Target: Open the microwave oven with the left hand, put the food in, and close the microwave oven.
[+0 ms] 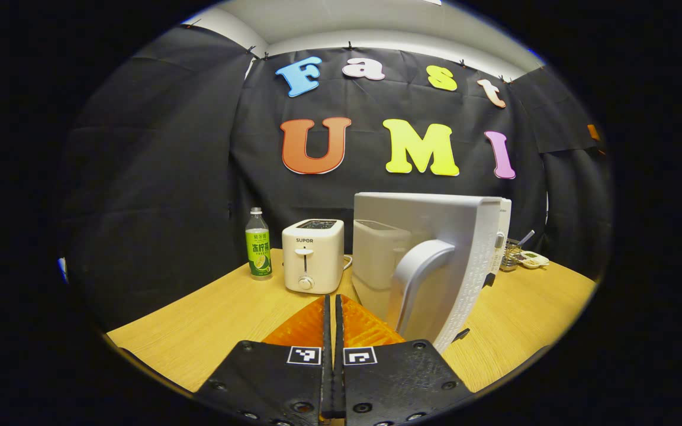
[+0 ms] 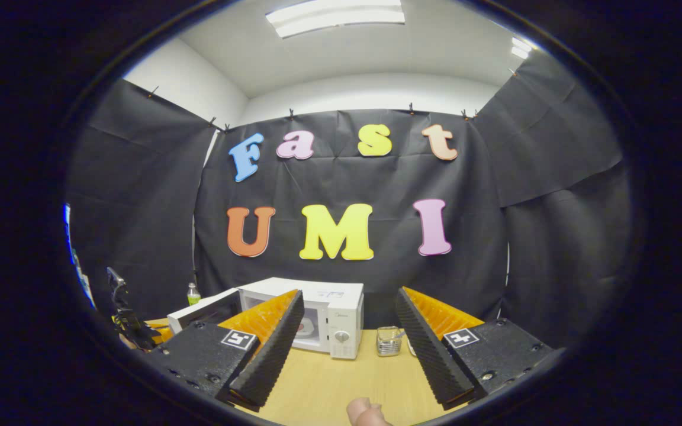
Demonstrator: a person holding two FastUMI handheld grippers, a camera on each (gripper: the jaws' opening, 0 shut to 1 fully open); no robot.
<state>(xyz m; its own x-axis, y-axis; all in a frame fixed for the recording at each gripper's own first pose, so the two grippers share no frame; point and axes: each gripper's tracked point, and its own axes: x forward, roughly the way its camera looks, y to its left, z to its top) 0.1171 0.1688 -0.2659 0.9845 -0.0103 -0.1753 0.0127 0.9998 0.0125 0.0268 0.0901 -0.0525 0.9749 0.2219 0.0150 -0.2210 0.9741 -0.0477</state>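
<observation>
On table: microwave [image 2: 323,316] door [image 1: 436,266] ajar, hiding cavity; left gripper [image 1: 333,307] pinched together; right gripper [image 2: 347,331] spread.

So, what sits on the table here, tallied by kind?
Microwave, door open: 1
Toaster: 1
Drink bottle: 1
Small metal container: 1
Small dish: 1
Total: 5

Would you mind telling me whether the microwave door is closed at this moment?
No, the microwave door stands swung open, its handle facing the left gripper view and the table below it.
</observation>
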